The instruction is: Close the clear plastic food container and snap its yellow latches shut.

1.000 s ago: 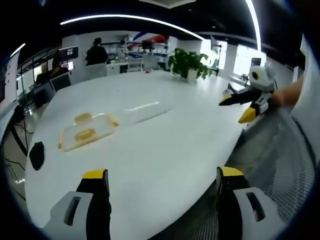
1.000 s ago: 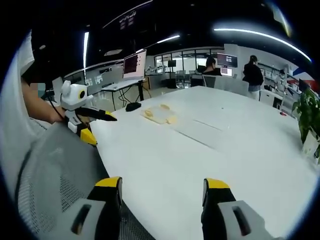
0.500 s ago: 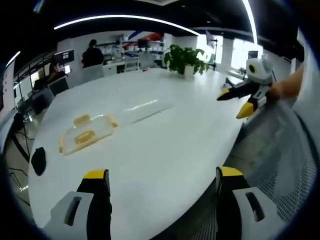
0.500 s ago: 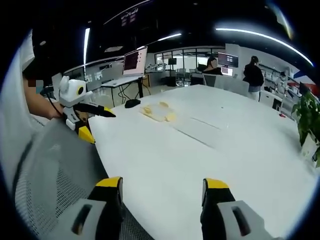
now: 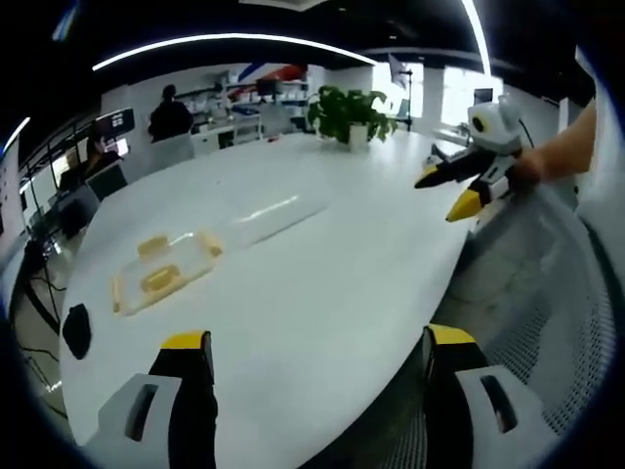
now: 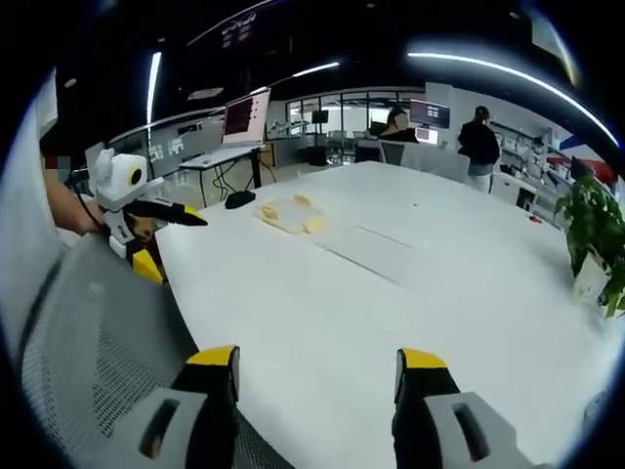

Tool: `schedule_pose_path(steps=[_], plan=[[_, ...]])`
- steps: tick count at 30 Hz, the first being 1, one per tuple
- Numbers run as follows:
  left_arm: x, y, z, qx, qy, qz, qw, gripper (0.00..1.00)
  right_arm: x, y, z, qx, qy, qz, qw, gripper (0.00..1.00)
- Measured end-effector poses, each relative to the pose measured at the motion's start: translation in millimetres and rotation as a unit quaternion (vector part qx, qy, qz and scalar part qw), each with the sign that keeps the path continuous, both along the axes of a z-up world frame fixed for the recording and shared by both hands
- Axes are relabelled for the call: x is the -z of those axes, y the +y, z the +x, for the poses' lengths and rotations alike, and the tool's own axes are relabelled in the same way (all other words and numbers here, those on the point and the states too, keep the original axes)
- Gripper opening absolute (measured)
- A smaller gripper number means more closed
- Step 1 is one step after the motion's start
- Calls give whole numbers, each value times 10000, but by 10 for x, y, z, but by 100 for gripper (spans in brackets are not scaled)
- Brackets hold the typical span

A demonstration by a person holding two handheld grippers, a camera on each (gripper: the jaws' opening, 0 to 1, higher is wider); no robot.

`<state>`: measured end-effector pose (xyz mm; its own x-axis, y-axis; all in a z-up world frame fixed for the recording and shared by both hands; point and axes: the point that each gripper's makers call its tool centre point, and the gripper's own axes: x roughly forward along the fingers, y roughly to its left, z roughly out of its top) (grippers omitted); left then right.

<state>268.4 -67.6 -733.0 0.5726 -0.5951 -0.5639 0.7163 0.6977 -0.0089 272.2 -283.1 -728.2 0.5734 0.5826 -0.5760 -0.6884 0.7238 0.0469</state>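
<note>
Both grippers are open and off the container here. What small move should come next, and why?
Probably bring the left hand-held gripper forward toward the clear container. It lies on the white table with its yellow latches showing, well ahead of the open jaws, and nothing is held. The right hand-held gripper is also open and away from it.

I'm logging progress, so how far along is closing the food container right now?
Nothing looks done yet. The clear container lies on the white table with its yellow latches unsnapped and the clear lid flat beside it. The left gripper and right gripper are open, holding nothing. Lidding and latching remain.
</note>
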Motion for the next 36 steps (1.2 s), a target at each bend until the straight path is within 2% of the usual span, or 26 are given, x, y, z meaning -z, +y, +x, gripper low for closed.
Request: schedule_pose_path(steps=[15,17,21,25,30,36], plan=[[-2,-36,-29,130,45,-75,9999,87,-3,-55,38,199,-43,-83,9998,63],[4,-25,-27,149,9,-7,9999,86,0,-57,37,215,-28,-79,9997,63],[11,-41,-50,201,42,25,9998,86,54,-28,8,72,38,-237,9997,63],[4,-7,-24,153,7,41,9999,86,26,-20,7,59,-5,-221,9997,63],[-20,25,6,70,-35,-12,10000,85,33,62,-22,-215,-67,-316,9992,64],[-69,48,41,63,-58,-74,9999,86,-33,86,-8,-233,-132,-225,9994,63]])
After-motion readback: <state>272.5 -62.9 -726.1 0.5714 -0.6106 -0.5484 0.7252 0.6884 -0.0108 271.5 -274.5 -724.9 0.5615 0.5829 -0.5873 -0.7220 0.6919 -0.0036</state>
